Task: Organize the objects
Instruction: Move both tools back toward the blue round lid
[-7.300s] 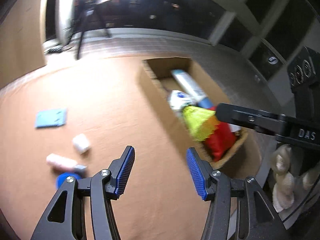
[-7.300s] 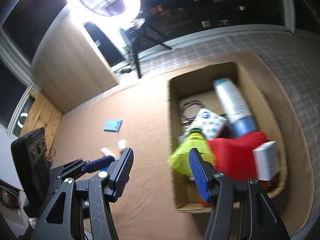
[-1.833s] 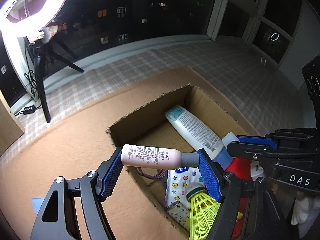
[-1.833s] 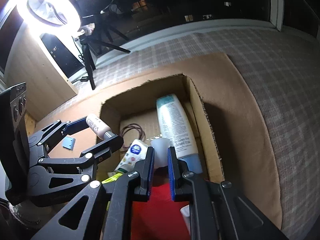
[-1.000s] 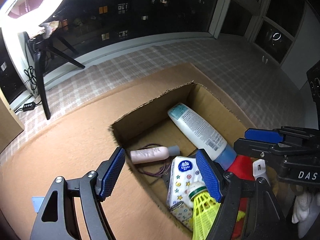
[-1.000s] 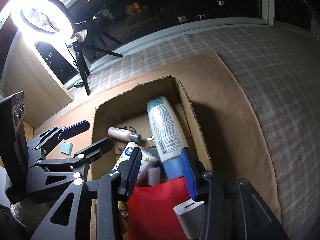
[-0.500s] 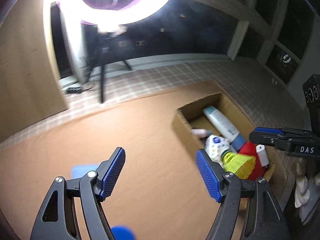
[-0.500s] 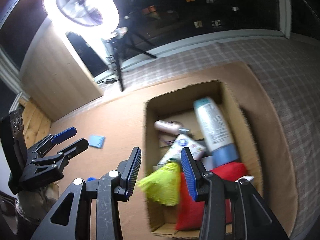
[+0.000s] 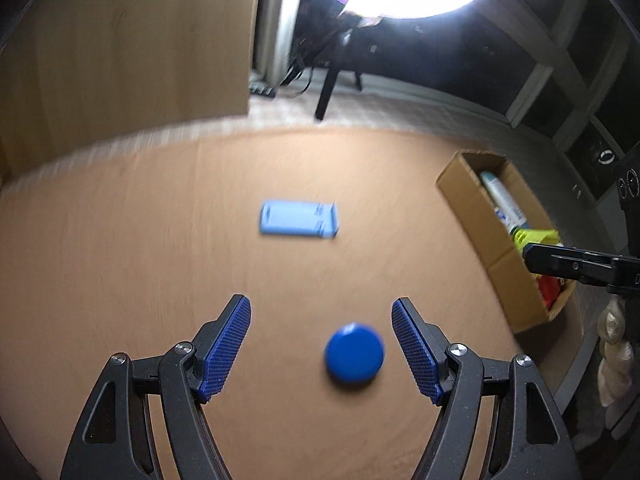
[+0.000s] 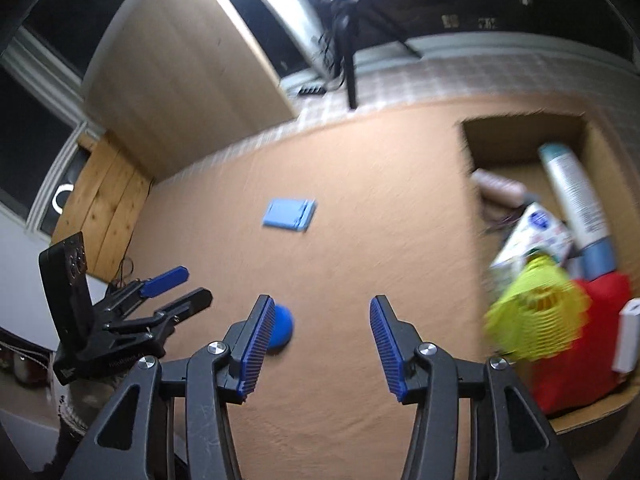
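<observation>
Pink bottle (image 10: 500,188) newly inside box (image 10: 520,136)

One blue disc (image 9: 354,352), one light-blue flat case (image 9: 298,219), one cardboard box (image 9: 492,240) (several items inside).

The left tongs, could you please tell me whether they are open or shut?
Open: the left tongs show a wide gap between blue pads, holding nothing; the blue round lid lies on the table beneath.

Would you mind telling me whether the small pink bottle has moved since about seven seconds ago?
Yes. The pink bottle now lies inside the cardboard box, beside the white tube; earlier it lay out on the brown mat.
</observation>
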`<state>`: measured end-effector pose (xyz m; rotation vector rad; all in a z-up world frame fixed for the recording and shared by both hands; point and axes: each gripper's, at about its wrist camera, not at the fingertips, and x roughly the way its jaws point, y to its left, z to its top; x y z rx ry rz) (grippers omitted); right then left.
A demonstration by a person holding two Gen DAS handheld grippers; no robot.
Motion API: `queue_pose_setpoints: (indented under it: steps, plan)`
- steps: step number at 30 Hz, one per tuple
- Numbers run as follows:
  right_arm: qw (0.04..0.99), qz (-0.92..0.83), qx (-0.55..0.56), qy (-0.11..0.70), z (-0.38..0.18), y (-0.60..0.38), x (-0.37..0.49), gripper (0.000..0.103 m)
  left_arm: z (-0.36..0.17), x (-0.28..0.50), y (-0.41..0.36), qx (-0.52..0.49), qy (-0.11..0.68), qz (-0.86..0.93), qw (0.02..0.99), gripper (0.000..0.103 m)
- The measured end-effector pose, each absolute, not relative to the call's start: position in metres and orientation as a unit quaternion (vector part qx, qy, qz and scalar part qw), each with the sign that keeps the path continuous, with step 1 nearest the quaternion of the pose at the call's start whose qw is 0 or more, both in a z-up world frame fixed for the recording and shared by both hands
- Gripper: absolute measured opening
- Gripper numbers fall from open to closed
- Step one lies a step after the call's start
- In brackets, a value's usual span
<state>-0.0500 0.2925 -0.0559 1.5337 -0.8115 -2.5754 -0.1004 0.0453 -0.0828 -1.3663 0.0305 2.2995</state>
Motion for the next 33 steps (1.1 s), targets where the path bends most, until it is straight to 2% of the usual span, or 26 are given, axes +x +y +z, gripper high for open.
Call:
queue_pose_setpoints:
  steps: [12, 26, 31, 33]
  plan:
    - [0.048, -0.781, 0.552, -0.290, -0.115, 0.246, -0.077, 0.046, -0.138, -0.064, 0.039, -0.533, 0.017, 0.807, 0.255, 0.076]
    - [0.050, -0.762, 0.581, -0.282, -0.146, 0.225, -0.099, 0.046, -0.157, -0.070, 0.058, -0.536, 0.014, 0.798, 0.274, 0.076]
    - [0.053, -0.762, 0.585, -0.273, -0.147, 0.221, -0.103, 0.045, -0.163, -0.073, 0.060, -0.541, 0.011, 0.794, 0.277, 0.067]
    - [0.054, -0.762, 0.587, -0.269, -0.148, 0.220, -0.104, 0.041, -0.163, -0.074, 0.061, -0.539, 0.012, 0.795, 0.277, 0.065]
